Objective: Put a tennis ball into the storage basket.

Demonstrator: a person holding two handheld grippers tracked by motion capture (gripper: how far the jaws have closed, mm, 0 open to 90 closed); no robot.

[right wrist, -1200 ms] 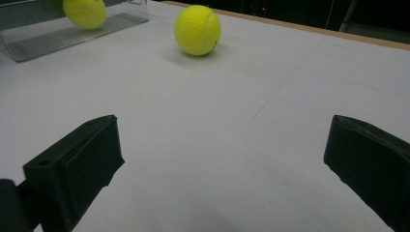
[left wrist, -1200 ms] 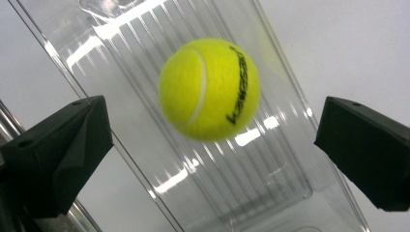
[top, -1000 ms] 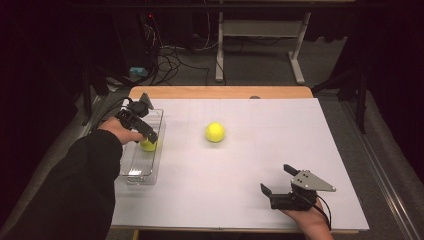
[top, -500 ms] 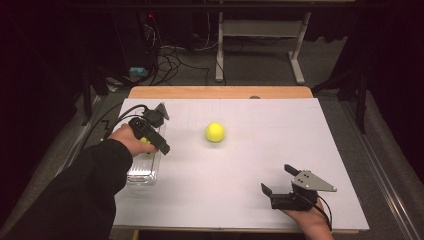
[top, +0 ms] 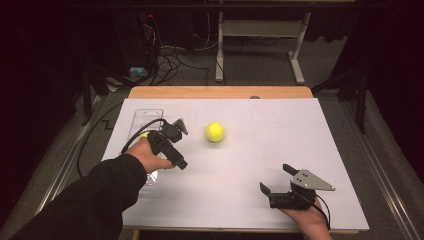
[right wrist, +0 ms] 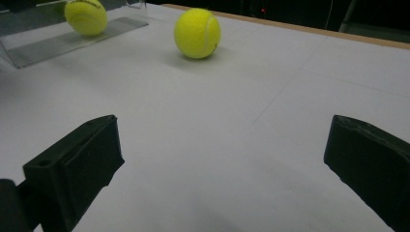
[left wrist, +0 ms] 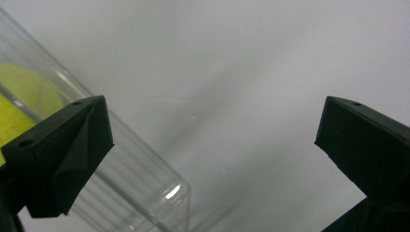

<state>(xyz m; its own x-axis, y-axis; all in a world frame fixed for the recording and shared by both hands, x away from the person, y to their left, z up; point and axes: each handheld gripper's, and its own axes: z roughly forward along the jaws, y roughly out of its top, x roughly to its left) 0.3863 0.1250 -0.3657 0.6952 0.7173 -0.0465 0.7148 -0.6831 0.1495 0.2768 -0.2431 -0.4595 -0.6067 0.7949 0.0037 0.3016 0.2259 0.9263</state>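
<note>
A yellow tennis ball [top: 215, 132] lies loose on the white table top, also seen as the nearer ball [right wrist: 197, 33] in the right gripper view. A second tennis ball [top: 143, 135] [left wrist: 19, 96] [right wrist: 86, 16] rests inside a clear plastic tray [top: 145, 117] [left wrist: 135, 179] [right wrist: 63, 43] at the left. My left gripper [top: 181, 145] [left wrist: 212, 140] hangs just right of the tray, open wide and holding nothing. My right gripper [top: 275, 177] [right wrist: 222, 159] sits low near the front right, open and facing the loose ball.
A white sheet [top: 240, 165] covers the table, with a strip of wooden edge [top: 220, 92] at the back. The left gripper's cable [top: 90, 150] trails off the left side. A metal frame [top: 260, 35] and cables stand on the floor behind.
My left gripper has moved from over the tray to the right, beside it. The ball stays in the tray. The right gripper and the loose ball have not moved.
</note>
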